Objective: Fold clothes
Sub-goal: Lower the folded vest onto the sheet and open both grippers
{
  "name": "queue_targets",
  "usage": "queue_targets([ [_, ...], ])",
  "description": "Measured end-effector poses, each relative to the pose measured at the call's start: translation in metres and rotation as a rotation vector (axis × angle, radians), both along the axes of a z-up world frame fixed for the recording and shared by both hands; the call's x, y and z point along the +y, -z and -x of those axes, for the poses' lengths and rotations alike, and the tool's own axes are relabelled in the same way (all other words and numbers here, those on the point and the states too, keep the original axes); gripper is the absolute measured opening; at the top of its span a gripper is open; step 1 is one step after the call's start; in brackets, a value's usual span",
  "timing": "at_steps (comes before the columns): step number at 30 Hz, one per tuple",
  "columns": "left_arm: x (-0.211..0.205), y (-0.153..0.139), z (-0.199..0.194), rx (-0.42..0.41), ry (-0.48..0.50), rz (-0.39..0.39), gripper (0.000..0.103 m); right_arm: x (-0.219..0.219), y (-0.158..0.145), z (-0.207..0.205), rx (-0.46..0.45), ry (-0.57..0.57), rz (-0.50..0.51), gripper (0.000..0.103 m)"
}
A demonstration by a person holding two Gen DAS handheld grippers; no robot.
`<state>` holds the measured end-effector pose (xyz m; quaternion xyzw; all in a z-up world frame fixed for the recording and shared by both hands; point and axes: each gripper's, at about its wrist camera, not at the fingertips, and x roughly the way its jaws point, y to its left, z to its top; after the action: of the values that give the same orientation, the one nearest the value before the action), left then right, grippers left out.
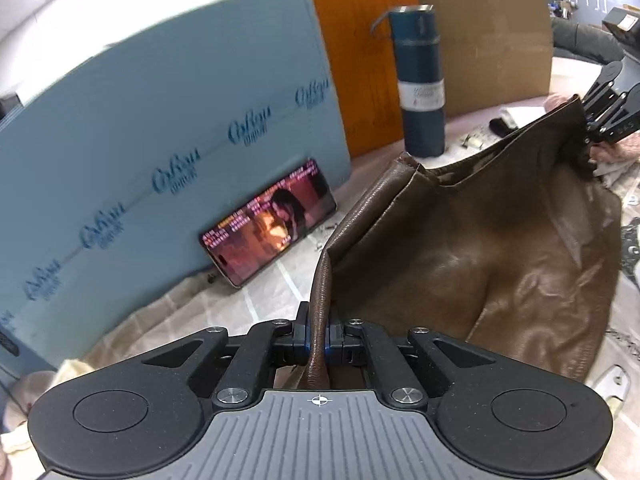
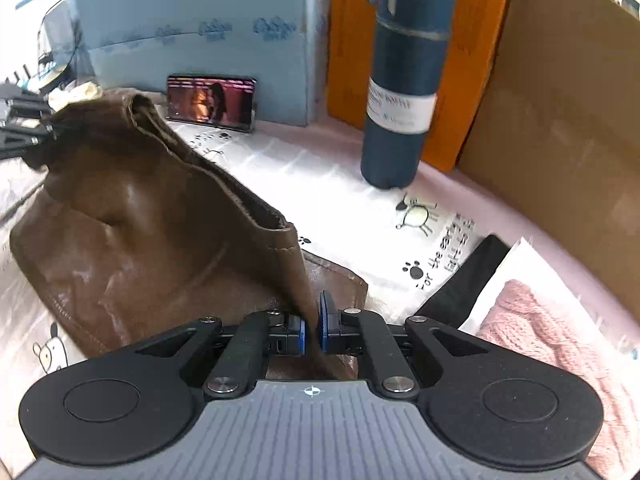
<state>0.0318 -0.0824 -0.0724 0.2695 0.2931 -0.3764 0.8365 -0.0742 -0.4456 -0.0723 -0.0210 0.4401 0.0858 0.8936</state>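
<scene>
So that its top edge hangs taut between them, my left gripper (image 1: 319, 340) and right gripper (image 2: 312, 330) each have jaws clamped on the brown leather garment (image 1: 460, 248), lifted above the desk (image 2: 320, 184).

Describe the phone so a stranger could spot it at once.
Find the big blue foam board standing at the back of the table. At its foot, left of the tall dark blue flask, the phone leans on its long side against the board. It is the only thing with a lit screen, playing a reddish video.
</scene>
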Motion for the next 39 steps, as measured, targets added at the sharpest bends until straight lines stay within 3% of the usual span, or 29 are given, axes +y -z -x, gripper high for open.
queue_targets([
  [3,-0.003,0.012,-0.013,0.026,-0.015,-0.009,0.012,-0.010,0.009,-0.010,0.014,0.035,-0.046,0.009],
  [5,-0.004,0.019,-0.021,0.037,-0.034,-0.004,0.016,-0.013,0.012,-0.011,0.003,0.070,-0.047,0.017],
  [6,-0.005,0.021,-0.024,0.040,-0.044,-0.002,0.019,-0.015,0.013,-0.011,-0.008,0.091,-0.037,0.027],
  [9,0.000,0.028,-0.031,0.040,-0.099,0.000,0.038,-0.021,0.014,-0.006,-0.046,0.163,-0.026,0.036],
  [11,0.008,0.029,-0.036,0.052,-0.153,0.023,0.047,-0.027,0.012,-0.001,-0.079,0.227,-0.036,0.043],
  [15,0.024,0.030,-0.041,0.077,-0.248,0.077,0.056,-0.028,0.000,0.025,-0.182,0.370,-0.054,0.067],
  [19,0.046,0.027,-0.041,0.108,-0.312,0.161,0.064,-0.024,-0.006,0.059,-0.237,0.510,-0.159,0.079],
  [24,0.076,0.020,-0.038,0.158,-0.459,0.238,0.071,-0.009,0.011,0.103,-0.184,0.646,-0.280,0.080],
  [26,0.089,0.019,-0.030,0.211,-0.497,0.297,0.078,-0.004,0.024,0.118,-0.150,0.693,-0.340,0.080],
  [30,0.105,0.027,-0.008,0.351,-0.532,0.399,0.083,-0.001,0.053,0.139,-0.103,0.801,-0.555,0.080],
  [34,0.108,0.041,0.010,0.434,-0.576,0.417,0.086,-0.001,0.078,0.144,-0.087,0.877,-0.723,0.080],
  [39,0.111,0.055,0.023,0.484,-0.644,0.409,0.086,-0.005,0.095,0.140,-0.178,0.975,-0.837,0.080],
])
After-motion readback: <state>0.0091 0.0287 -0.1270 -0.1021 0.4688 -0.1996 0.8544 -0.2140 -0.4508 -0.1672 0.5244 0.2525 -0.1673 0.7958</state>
